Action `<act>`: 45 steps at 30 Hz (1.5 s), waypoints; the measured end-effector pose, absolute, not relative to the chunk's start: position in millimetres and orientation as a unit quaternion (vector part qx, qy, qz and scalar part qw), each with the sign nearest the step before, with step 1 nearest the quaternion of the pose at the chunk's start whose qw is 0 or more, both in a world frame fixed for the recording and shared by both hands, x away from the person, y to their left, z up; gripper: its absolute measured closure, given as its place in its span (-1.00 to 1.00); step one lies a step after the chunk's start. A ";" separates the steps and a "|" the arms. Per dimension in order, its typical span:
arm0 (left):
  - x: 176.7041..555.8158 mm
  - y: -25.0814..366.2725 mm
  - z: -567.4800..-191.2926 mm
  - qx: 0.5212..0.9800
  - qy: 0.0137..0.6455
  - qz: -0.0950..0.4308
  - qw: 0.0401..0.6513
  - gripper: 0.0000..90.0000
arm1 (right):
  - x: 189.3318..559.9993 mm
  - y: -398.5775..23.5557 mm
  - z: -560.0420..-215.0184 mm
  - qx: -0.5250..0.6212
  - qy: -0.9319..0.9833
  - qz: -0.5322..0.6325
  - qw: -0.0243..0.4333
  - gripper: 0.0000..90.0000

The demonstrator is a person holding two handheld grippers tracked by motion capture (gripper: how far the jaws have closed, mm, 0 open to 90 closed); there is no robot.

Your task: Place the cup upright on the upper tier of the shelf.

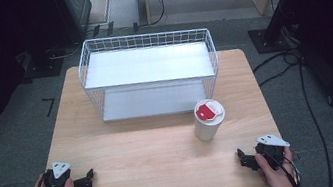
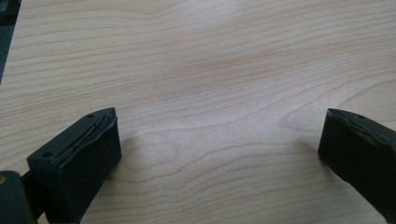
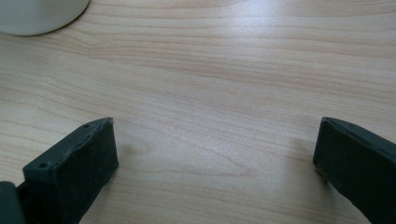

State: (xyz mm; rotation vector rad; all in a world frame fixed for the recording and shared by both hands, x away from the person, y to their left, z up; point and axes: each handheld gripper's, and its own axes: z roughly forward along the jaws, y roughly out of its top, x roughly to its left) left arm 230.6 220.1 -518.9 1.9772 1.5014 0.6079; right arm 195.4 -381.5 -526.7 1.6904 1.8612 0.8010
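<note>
A white cup (image 1: 208,126) with a red and white lid stands upright on the wooden table (image 1: 152,146), right of centre. Its base (image 3: 37,16) shows at the top left of the right gripper view. My left gripper (image 1: 87,179) rests near the table's front left corner, held by a hand. It is open over bare wood (image 2: 219,135). My right gripper (image 1: 242,157) sits near the front right corner, below and right of the cup, and stands apart from it. It is open (image 3: 215,140) with nothing between the jaws.
A white wire basket (image 1: 143,40) with two grey shelves stands at the back middle of the table, just behind the cup. Black cables (image 1: 299,82) run over the grey floor to the right. Dark equipment stands at the back left.
</note>
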 end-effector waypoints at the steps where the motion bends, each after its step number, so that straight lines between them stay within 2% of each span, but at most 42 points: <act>1: 230.6 220.2 -518.9 0.741 0.562 0.227 0.289 -1.00 | 195.6 -380.9 -526.7 0.623 0.681 0.294 0.249 -1.00; 6: 230.6 220.2 -518.8 0.741 0.562 0.227 0.288 -1.00 | 195.1 -378.4 -526.3 0.621 0.682 0.296 0.246 -1.00; 9: 231.0 219.8 -518.9 0.740 0.564 0.228 0.288 -1.00 | 192.9 -373.0 -523.9 0.606 0.692 0.320 0.227 -1.00; 17: 233.2 216.8 -519.0 0.737 0.567 0.230 0.287 -1.00 | 185.9 -349.6 -506.2 0.564 0.690 0.381 0.244 -1.00; 27: 233.1 216.8 -519.0 0.737 0.567 0.230 0.287 -1.00 | 190.2 -320.0 -494.9 0.527 0.705 0.411 0.237 -0.96; 45: 233.1 216.3 -519.1 0.739 0.564 0.228 0.289 -1.00 | 201.3 -272.8 -478.0 0.491 0.695 0.454 0.263 -0.93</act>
